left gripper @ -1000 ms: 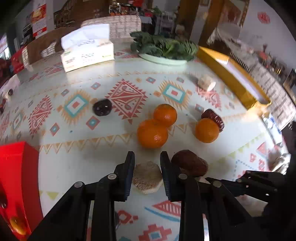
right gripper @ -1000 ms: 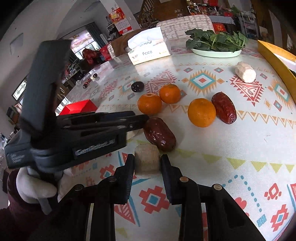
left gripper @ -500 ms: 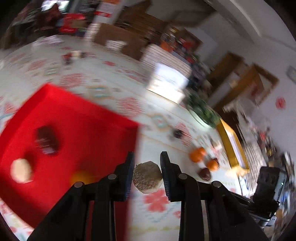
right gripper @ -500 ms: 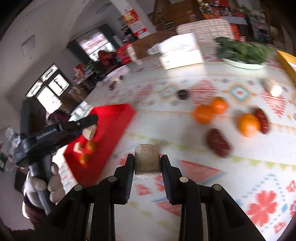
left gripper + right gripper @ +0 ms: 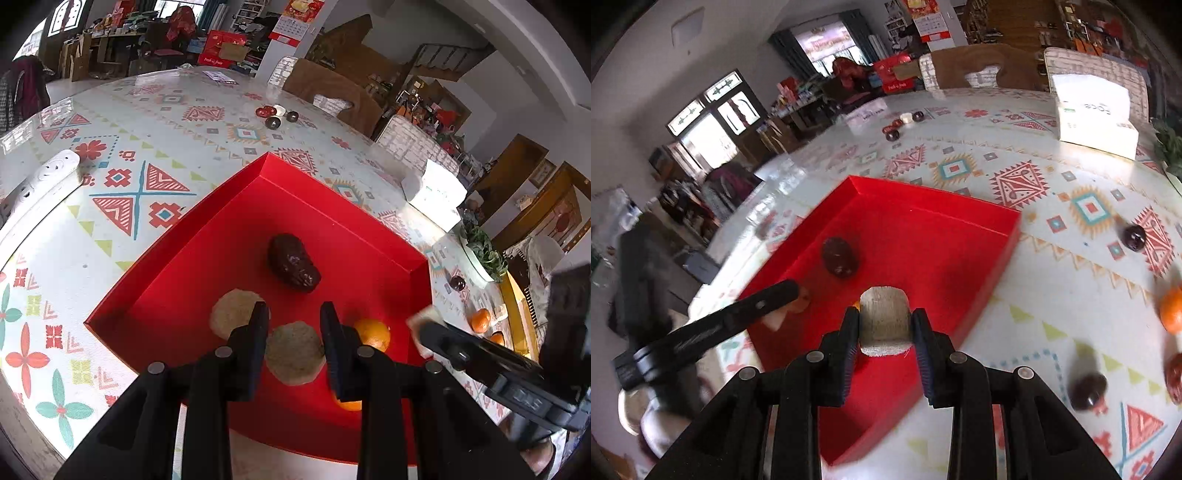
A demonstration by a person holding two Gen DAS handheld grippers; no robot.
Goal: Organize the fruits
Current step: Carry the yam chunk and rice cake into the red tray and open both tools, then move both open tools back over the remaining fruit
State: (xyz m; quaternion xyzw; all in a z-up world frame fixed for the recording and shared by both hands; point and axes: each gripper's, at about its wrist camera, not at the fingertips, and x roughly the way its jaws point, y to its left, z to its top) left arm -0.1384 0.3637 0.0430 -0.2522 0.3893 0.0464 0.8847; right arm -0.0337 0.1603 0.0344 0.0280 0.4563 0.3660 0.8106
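My left gripper (image 5: 293, 314) is shut on a beige round chunk (image 5: 293, 354) and hangs over the red tray (image 5: 229, 221). Inside the tray lie a dark date (image 5: 293, 266), another beige chunk (image 5: 232, 312) and two oranges (image 5: 373, 334). My right gripper (image 5: 885, 314) is shut on a beige cut chunk (image 5: 884, 325) above the near part of the red tray (image 5: 960, 218). The left gripper's fingers (image 5: 768, 301) reach into the tray from the left in the right wrist view. The right gripper's fingers (image 5: 465, 350) show at the right of the left wrist view.
On the patterned tablecloth right of the tray lie a dark plum (image 5: 1134, 236), an orange (image 5: 1172, 310) and a dark date (image 5: 1087, 389). A tissue box (image 5: 1093, 110) stands at the back. A white power strip (image 5: 40, 181) lies left of the tray.
Both grippers have swung left from the loose fruit to above the red tray, each carrying its beige chunk. The left gripper has also rolled.
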